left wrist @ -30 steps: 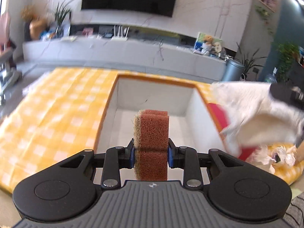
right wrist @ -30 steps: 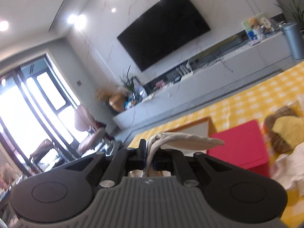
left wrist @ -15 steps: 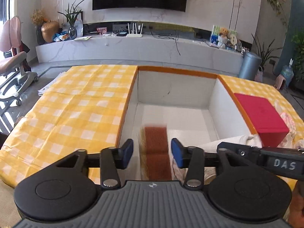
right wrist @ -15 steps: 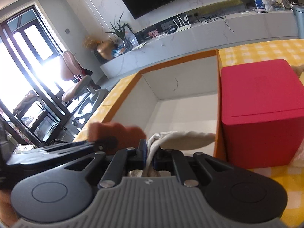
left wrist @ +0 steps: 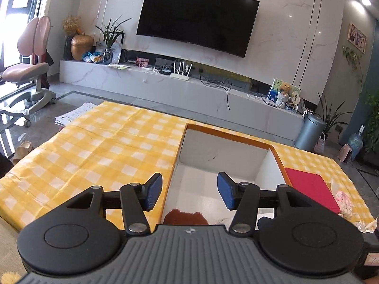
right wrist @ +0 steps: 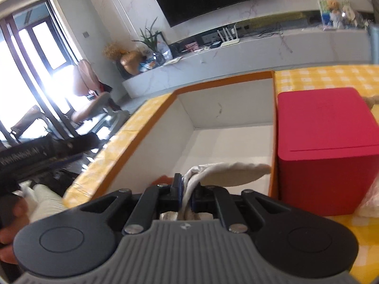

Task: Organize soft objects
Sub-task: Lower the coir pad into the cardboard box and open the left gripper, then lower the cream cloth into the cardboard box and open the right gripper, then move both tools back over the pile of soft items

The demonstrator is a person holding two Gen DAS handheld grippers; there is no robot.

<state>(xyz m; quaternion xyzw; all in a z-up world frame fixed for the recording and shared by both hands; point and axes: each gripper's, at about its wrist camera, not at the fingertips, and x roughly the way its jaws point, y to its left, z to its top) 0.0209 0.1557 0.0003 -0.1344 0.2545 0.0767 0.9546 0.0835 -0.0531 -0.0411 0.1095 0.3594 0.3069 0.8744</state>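
Left wrist view. The left tool (left wrist: 189,193) is seen with its blue pads (left wrist: 154,194) well apart and its jaws opening; nothing is held between them. The tool is poised above the near end of the white box (left wrist: 267,168), whose rim is edged in orange. A rust-brown sponge (left wrist: 186,216) is seen low in the box, just past the tool's body, partly hidden by it; the pads are not touching it. The box stands on a table covered by a yellow checked cloth (left wrist: 106,146). A red box (left wrist: 310,189) is noted just beside the white box's right wall, with a pink-and-white soft item (left wrist: 344,197) near it on the cloth. It cannot be told what that item is.

Right wrist view. The right tool (right wrist: 187,190) is closed tight on a white cloth (right wrist: 227,171); a fold of it is pinched between the pads and a rounded flap sticks forward over the inside of the white box (right wrist: 225,108). A small patch of the sponge (right wrist: 163,179) shows just left of the pads, inside the box. The red box (right wrist: 324,146) is set against the outside of the right wall. The left tool (right wrist: 35,153) is caught blurred at the left edge, outside the box's left wall, with a hand (right wrist: 14,234) in a white sleeve below it.
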